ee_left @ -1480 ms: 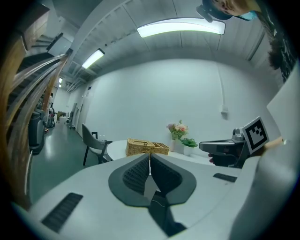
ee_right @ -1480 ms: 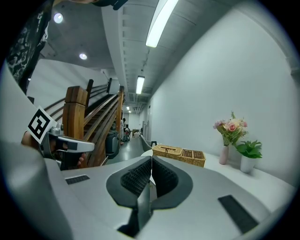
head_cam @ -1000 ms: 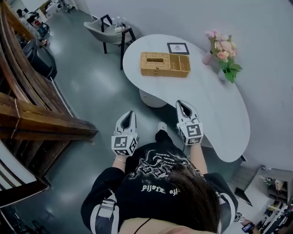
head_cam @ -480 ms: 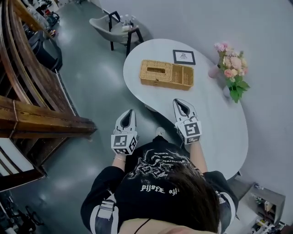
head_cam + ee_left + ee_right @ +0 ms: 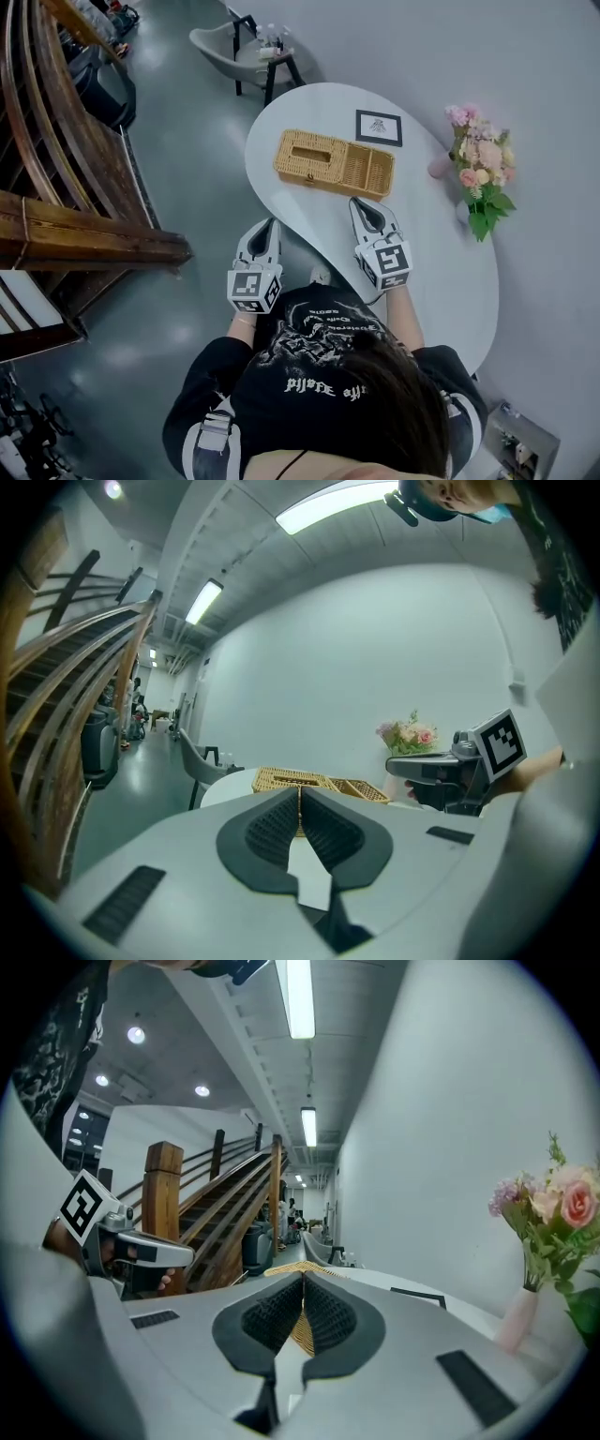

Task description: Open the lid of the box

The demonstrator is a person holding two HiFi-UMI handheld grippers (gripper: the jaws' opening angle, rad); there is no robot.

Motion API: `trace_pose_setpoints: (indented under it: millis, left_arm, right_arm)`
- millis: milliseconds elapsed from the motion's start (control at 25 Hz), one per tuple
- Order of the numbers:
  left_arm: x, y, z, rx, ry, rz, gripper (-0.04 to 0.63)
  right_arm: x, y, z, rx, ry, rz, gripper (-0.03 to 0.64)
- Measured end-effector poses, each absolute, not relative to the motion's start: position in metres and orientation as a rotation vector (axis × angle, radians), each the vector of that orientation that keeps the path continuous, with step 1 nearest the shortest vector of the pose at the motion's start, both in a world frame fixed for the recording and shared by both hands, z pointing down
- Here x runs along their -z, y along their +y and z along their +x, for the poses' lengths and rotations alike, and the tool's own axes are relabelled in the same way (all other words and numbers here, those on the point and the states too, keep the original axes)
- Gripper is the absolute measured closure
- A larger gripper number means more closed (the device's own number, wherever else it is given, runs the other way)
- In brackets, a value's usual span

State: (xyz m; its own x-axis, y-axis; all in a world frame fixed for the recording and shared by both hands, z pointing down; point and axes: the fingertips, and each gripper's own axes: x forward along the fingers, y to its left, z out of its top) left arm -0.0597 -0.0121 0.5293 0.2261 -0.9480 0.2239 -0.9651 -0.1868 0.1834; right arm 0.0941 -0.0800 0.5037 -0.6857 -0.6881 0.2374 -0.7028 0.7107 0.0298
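Both grippers short of the wicker box, jaws clenched, nothing held

Box (image 5: 333,163) sits on the white table (image 5: 441,262), long side toward the person, approx. mid-width of the top. Its slotted lid (image 5: 307,154) lies flat on the left section; the right section shows an open compartment. Left gripper (image 5: 271,223) is held over the floor, off the table edge, jaws pressed tip to tip, w/ nothing between them, well apart from the box. Right gripper (image 5: 360,202) is over the table's near edge, jaws likewise pressed together and empty, tip near the box's right end but not touching. Ref. items behind the box: framed card (image 5: 379,127) lying flat, pink flowers (image 5: 483,173) at the right. Grey chair (image 5: 234,47) stands beyond the table; wooden staircase (image 5: 75,187) at the left
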Motion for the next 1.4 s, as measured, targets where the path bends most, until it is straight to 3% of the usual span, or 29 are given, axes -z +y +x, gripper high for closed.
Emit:
trace_pose_setpoints:
  millis: [440, 1400]
  left_arm:
    - [-0.54, -0.034, -0.049, -0.112, -1.794, 2.183, 0.571]
    - [-0.523, -0.125, -0.117, -0.111, -1.707, 2.277, 0.571]
  right_arm:
    - [-0.519, -0.096, 0.093, -0.142, -2.706, 1.033, 0.591]
    - [-0.508, -0.149, 0.036, -0.137, -2.644, 1.064, 0.589]
